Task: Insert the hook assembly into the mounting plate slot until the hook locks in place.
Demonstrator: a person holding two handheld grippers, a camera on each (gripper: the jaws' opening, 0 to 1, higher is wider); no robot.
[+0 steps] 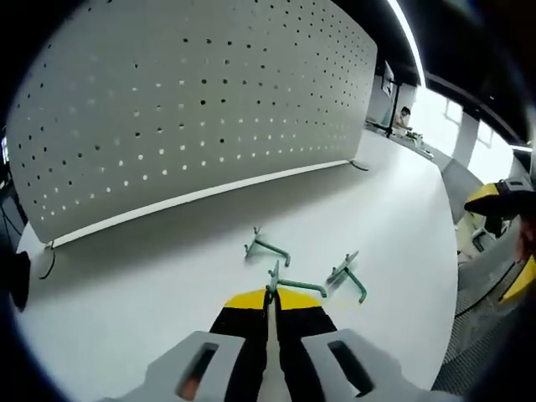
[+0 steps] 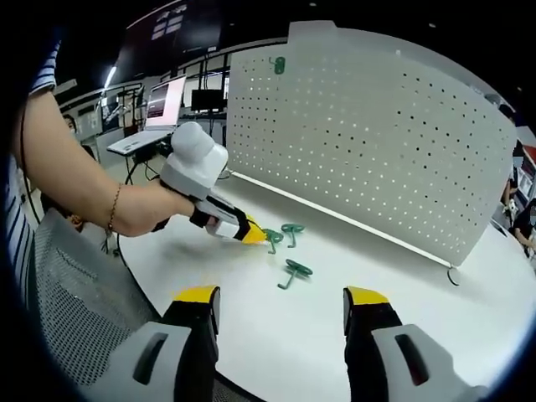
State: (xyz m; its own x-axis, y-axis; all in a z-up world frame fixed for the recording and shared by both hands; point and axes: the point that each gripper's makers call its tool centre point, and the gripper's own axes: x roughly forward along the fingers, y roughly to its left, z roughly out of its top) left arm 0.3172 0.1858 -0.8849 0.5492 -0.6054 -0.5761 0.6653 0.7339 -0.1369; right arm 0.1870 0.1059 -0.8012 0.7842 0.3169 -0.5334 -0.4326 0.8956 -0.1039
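I am pinching my left tool point(image 1: 272, 311) shut on the nearest green metal hook point(image 1: 295, 286) lying on the white counter point(image 1: 167, 276), its shank pointing right, while my right tool point(image 2: 283, 311) is hanging spread, farther back.

3 green metal hooks lie on the white counter point(image 1: 167, 268) before the upright perforated mounting plate point(image 1: 193, 100). The nearest hook point(image 1: 295, 286) is pinched at its base between the left gripper's point(image 1: 271, 303) closed tips. The second hook point(image 1: 268, 248) lies nearer the plate; the third hook point(image 1: 348, 275) lies just beside the first.
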